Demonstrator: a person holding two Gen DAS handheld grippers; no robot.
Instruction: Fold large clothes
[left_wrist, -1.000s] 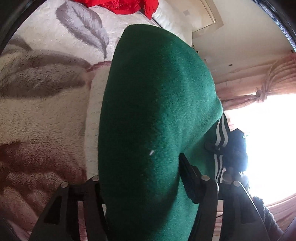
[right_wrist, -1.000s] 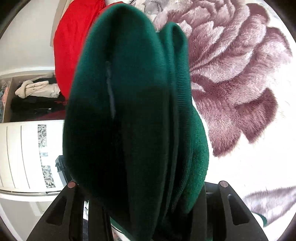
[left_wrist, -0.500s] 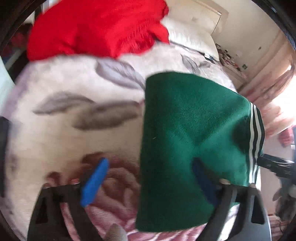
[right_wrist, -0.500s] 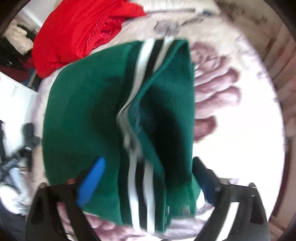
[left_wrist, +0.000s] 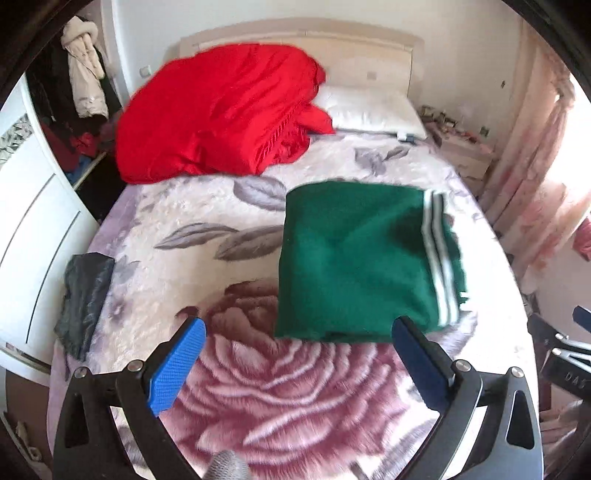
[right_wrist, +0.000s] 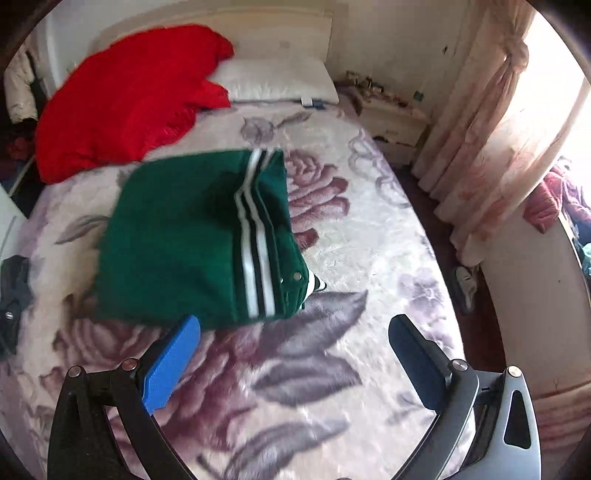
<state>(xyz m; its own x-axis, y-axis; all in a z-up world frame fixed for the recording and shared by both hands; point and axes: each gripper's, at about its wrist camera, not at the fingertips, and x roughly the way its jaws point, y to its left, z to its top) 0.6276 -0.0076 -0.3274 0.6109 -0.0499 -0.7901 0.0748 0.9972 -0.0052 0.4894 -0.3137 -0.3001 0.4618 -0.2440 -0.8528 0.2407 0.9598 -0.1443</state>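
Observation:
A green garment (left_wrist: 354, 258) with white and black stripes lies folded into a rough square on the flowered bed blanket (left_wrist: 258, 387). It also shows in the right wrist view (right_wrist: 184, 236), with its snap buttons at the near right corner. My left gripper (left_wrist: 299, 354) is open and empty, held above the blanket just in front of the garment's near edge. My right gripper (right_wrist: 295, 347) is open and empty too, in front of the garment's near right corner. Neither touches the cloth.
A heap of red cloth (left_wrist: 221, 110) lies at the bed's far left beside a white pillow (left_wrist: 369, 107). A dark garment (left_wrist: 85, 288) lies at the left bed edge. A wardrobe (left_wrist: 33, 206) stands left, a nightstand (right_wrist: 391, 122) and pink curtains (right_wrist: 491, 140) right.
Both grippers let go of the green garment, opened and pulled back and up. The garment, held up close a second ago, now lies folded on the bed.

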